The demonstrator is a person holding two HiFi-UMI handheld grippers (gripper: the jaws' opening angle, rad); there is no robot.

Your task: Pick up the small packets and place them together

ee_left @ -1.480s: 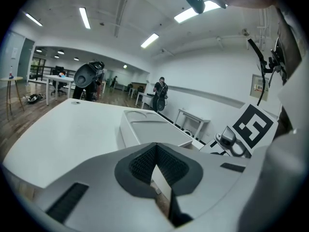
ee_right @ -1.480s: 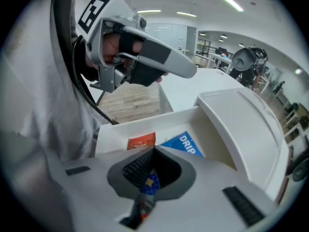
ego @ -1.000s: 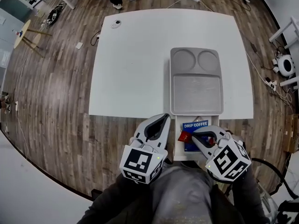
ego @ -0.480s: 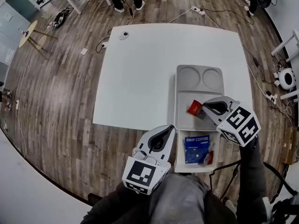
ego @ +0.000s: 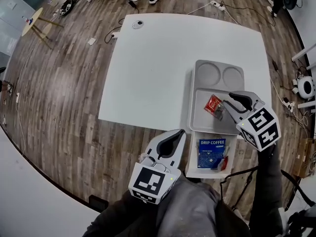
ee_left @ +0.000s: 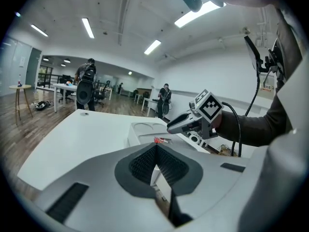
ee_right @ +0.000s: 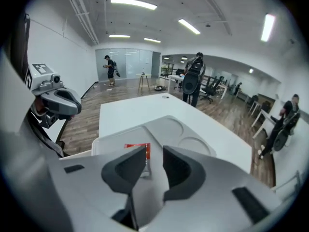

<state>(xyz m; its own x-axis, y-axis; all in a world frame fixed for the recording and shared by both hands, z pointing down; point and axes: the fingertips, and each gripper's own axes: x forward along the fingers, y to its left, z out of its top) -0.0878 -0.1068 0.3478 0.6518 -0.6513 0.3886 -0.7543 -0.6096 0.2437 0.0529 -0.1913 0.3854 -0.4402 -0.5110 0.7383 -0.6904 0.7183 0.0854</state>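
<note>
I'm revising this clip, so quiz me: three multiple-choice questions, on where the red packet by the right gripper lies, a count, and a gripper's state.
1. Where does the small red foil packet lie? A. in a round recess; B. in the large rectangular compartment of the grey plastic tray; C. on the bare white table.
2. How many round recesses has the tray? A. one; B. two; C. four.
3. How do the right gripper's jaws stand? A. apart; B. clamped on the packet; C. clamped on a blue box.
Answers: B, it lies flat on that compartment's floor; B, two circles sit side by side; A, they have just been opening, the packet's end loose in the gap.
</note>
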